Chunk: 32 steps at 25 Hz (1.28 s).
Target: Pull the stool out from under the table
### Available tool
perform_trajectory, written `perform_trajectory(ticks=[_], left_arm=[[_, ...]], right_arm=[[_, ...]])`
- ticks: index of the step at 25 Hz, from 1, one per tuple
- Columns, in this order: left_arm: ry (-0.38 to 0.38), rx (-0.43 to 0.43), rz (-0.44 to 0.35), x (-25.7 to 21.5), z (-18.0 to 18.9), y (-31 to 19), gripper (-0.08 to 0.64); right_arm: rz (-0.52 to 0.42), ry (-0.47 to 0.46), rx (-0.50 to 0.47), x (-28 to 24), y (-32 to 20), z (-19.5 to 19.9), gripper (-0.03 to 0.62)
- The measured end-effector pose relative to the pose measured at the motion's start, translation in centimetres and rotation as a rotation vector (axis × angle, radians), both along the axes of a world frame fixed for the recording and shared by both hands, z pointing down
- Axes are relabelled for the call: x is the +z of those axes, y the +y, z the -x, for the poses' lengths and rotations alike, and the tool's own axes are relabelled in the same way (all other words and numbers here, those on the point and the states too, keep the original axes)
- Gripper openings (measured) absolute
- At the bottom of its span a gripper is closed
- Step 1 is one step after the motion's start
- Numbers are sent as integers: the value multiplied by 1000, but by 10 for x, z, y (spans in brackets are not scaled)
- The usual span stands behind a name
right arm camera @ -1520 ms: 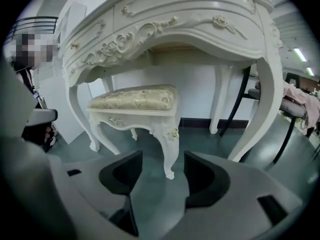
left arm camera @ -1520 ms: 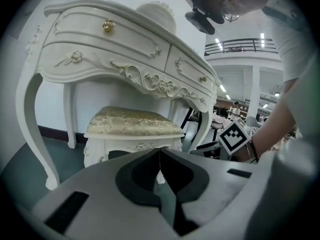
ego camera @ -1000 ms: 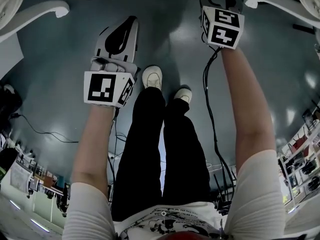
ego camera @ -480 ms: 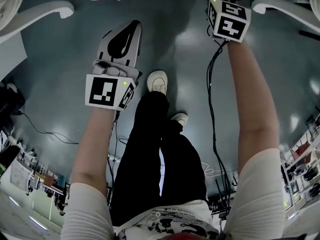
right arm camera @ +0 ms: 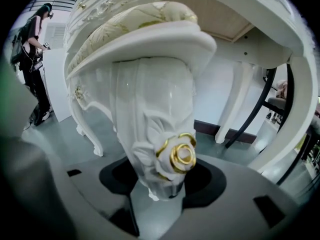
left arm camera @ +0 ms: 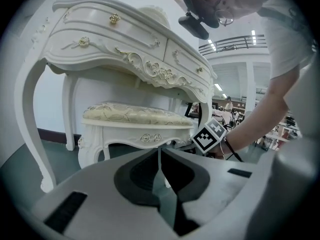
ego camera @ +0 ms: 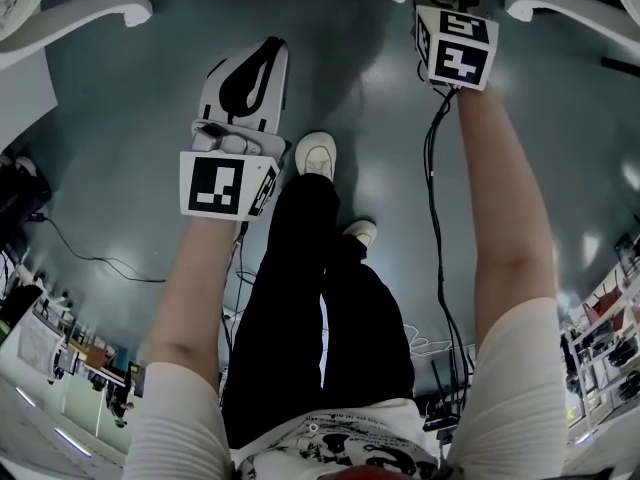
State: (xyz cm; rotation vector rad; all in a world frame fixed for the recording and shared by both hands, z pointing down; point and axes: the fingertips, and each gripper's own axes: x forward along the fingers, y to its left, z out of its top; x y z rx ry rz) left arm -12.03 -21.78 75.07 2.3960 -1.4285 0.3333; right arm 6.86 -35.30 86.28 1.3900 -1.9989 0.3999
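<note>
1. Right tongs (right arm camera: 159, 196) have reached farther forward, toward the top edge of the head view, and their jaws have just been closing. One white shoe (ego camera: 362, 234) has stepped back behind the other.
2. Between the right tongs' jaws stands a carved white leg (right arm camera: 150, 114) of the stool (right arm camera: 135, 29), with a gold rose on its knee. Both pads appear to meet the leg's sides, so these tongs grip it, though how firmly cannot be told.
3. Left tongs (left arm camera: 160, 159) have hardly shifted. Their jaws are pressed together with nothing between them. They hover over the grey floor (ego camera: 380, 148), well short of the stool.
4. Ahead of the left tongs, the stool with its cream patterned cushion is tucked beneath the ornate white counter (left arm camera: 115, 39).
5. Judging from this, the reach is over and the grasp is being taken, but the pull is not yet begun. The next move likely calls for a steady, low drag straight back toward the person. The wide grip could slip off the smooth leg, or the stool could tip or catch a counter leg.
</note>
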Motion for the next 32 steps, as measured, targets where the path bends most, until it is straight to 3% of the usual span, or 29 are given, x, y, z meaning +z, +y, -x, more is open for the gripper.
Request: perform_trajectory(ticks=[23, 28, 32], left_arm=[[-10, -59, 40, -8, 0, 124, 20], [-19, -62, 42, -2, 12, 167, 20], [-28, -61, 52, 5, -1, 214, 20]], right_arm=[[89, 38, -144, 2, 153, -2, 253], [111, 36, -154, 11, 203, 14, 255], [125, 36, -157, 17, 252, 1, 255]])
